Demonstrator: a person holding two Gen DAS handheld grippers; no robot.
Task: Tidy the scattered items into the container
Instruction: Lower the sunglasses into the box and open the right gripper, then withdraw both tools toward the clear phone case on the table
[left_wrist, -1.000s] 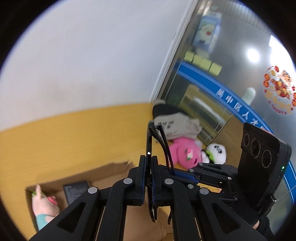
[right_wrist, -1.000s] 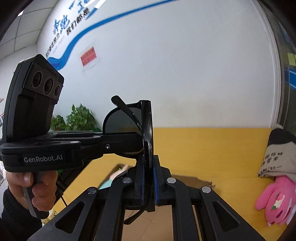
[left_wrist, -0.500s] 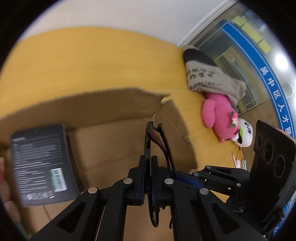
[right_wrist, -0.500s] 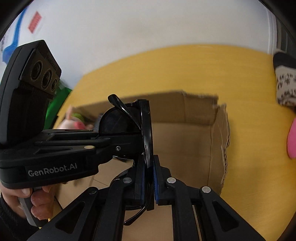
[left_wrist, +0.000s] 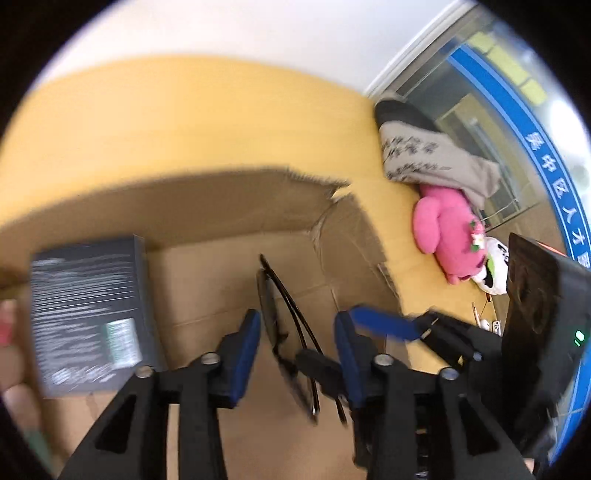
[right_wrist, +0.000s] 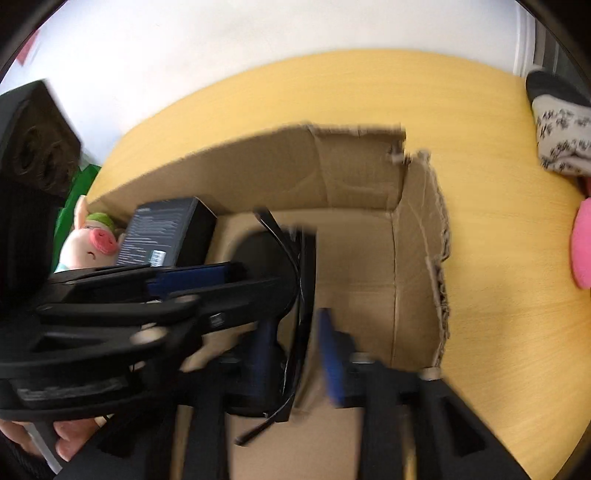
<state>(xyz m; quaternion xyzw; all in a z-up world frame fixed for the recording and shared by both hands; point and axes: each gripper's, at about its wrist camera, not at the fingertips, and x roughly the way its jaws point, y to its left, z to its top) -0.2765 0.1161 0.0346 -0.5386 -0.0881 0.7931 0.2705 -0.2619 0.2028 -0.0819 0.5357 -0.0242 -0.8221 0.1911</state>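
Observation:
Black sunglasses (left_wrist: 284, 314) hang between both pairs of jaws, low inside the cardboard box (left_wrist: 240, 199). My left gripper (left_wrist: 297, 350) is opening, its blue pads (left_wrist: 247, 354) standing off the frame on either side. In the right wrist view the sunglasses (right_wrist: 299, 288) sit in the gap of my right gripper (right_wrist: 297, 358), which is opening too, with its pads (right_wrist: 332, 362) apart from them. The picture is blurred, so I cannot tell whether the glasses touch the box (right_wrist: 351, 173) floor.
Inside the box lie a black carton (right_wrist: 166, 232) and a pig plush (right_wrist: 88, 243) at the left. On the yellow table to the right are a pink plush (left_wrist: 447, 229), a panda plush (left_wrist: 495, 273) and a grey printed bag (left_wrist: 436, 158). The box's right wall is torn.
Both grippers came down from wall height into the box with the sunglasses. Their jaws, shut on the glasses before, have now parted.

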